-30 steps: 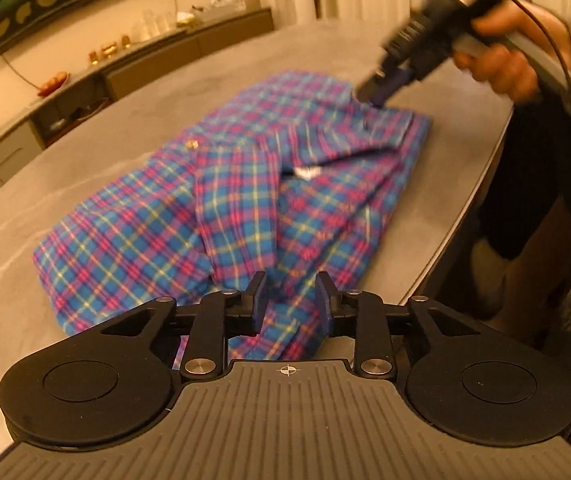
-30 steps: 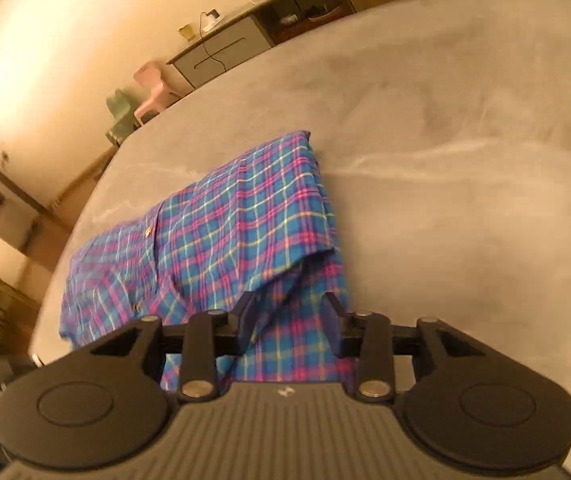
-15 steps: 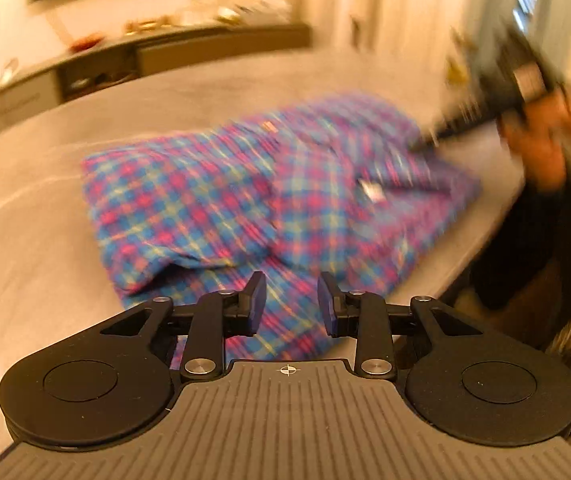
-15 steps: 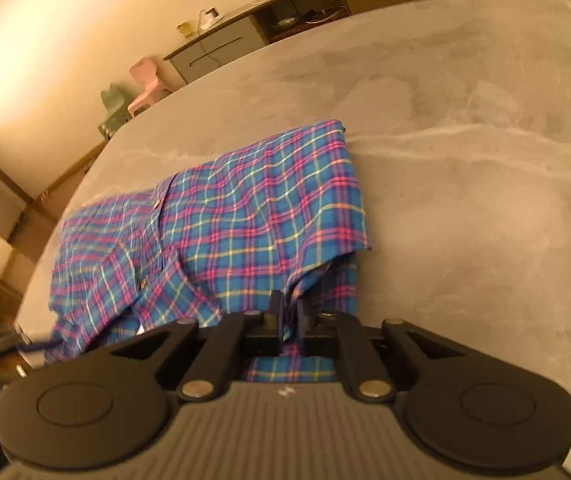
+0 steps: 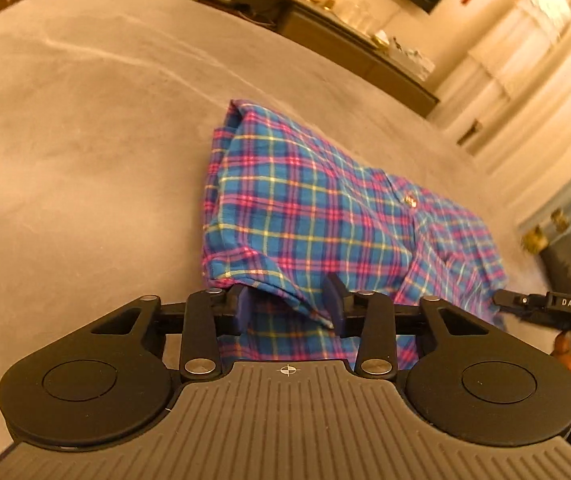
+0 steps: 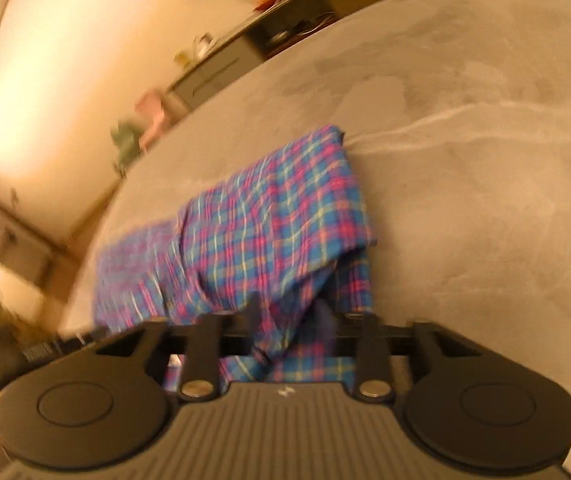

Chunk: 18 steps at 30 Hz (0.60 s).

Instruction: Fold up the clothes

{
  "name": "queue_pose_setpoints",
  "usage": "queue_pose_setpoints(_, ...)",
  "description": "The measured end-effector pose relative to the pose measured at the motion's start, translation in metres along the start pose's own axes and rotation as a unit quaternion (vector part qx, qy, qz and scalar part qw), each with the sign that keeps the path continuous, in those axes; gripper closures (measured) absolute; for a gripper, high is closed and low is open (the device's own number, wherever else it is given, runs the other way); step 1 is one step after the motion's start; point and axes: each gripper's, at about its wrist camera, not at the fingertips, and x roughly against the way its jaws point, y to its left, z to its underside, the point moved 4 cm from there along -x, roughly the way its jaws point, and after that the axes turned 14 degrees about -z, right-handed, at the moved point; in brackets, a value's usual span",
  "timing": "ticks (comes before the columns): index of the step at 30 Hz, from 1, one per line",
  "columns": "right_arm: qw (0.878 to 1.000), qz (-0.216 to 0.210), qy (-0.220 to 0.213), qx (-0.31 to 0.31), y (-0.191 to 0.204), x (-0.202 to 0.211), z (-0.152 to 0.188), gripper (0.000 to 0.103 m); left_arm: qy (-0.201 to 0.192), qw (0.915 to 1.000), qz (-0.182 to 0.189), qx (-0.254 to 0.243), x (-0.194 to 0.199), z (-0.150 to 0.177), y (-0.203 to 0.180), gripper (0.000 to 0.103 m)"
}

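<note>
Since half a second ago, the left wrist view has swung to the other end of the folded plaid shirt [image 5: 325, 216], which lies on the grey desk [image 5: 85, 140]; the left gripper [image 5: 288, 305] has its jaws spread either side of a raised fold at the near edge, and the right gripper [image 5: 525, 302] shows at the right. From the right wrist, blurred, those jaws have parted from their earlier pinch and now straddle a shirt [image 6: 269, 236] fold.
</note>
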Motion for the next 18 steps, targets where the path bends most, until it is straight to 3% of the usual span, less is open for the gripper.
queue_pose_setpoints(2, 0.999, -0.015, -0.017, -0.030, -0.006, -0.001, -0.006, 0.069, 0.000, 0.9999, -0.001, 0.013, -0.002, 0.001, 0.003, 0.095)
queue_pose_setpoints(3, 0.999, -0.017, -0.015, -0.036, -0.008, -0.004, -0.006, 0.094, -0.005, 0.9998, -0.006, 0.018, -0.002, 0.000, 0.005, 0.103)
queue_pose_setpoints(4, 0.999, -0.014, -0.012, -0.030, -0.006, -0.003, -0.003, 0.100, -0.010, 0.9997, -0.010, 0.022, -0.001, 0.001, 0.006, 0.103)
queue_pose_setpoints(7, 1.000, -0.005, -0.002, -0.013, -0.001, 0.000, 0.005, 0.100, -0.024, 0.9991, -0.023, 0.027, 0.005, -0.002, 0.010, 0.103)
queue_pose_setpoints(14, 0.999, 0.028, 0.035, 0.024, -0.001, -0.003, 0.017, 0.100, -0.013, 0.9983, -0.049, 0.028, 0.003, 0.009, 0.018, 0.103)
queue_pose_setpoints(16, 0.998, 0.035, 0.047, 0.037, 0.001, 0.001, 0.016, 0.093, -0.024, 0.9977, -0.057, 0.027, 0.007, 0.009, 0.019, 0.101)
queue_pose_setpoints(18, 0.994, 0.071, 0.044, 0.077, 0.004, 0.011, 0.014, 0.080, -0.056, 0.9952, -0.079, 0.012, 0.021, 0.007, 0.015, 0.091)
